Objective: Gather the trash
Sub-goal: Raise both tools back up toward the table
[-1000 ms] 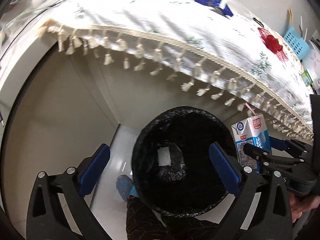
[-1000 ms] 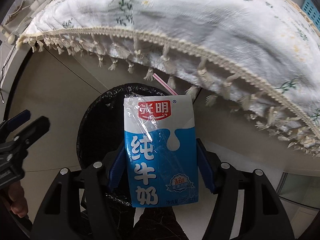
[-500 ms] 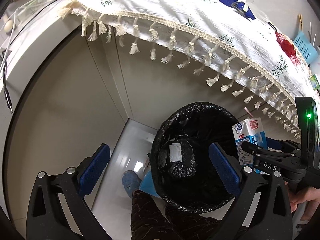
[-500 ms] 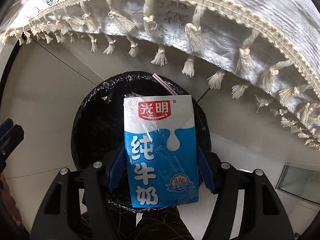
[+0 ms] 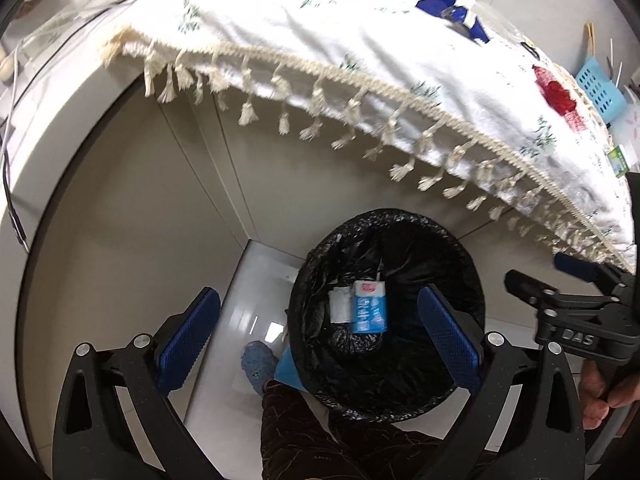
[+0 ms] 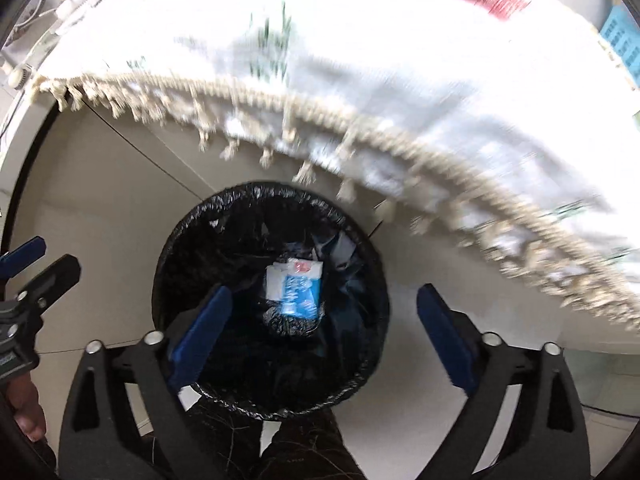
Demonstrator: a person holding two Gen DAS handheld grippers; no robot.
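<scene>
Fringed worktop (image 5: 400,60) above bin (image 6: 172,280); milk carton (image 6: 300,290) inside, both tools released; next, lift straight, avoid tassels.

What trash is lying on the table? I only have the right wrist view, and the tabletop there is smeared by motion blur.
Observer: The left wrist view is sharp. A crumpled blue wrapper lies near the far edge of the tablecloth.
Operator: Anything toward the right gripper's side?
Observer: Yes, a small green packet sits at the cloth's right end, above the right gripper.
Operator: Is the left gripper free to fetch one?
Observer: It looks free. The left gripper is wide open with nothing between its pads.
</scene>
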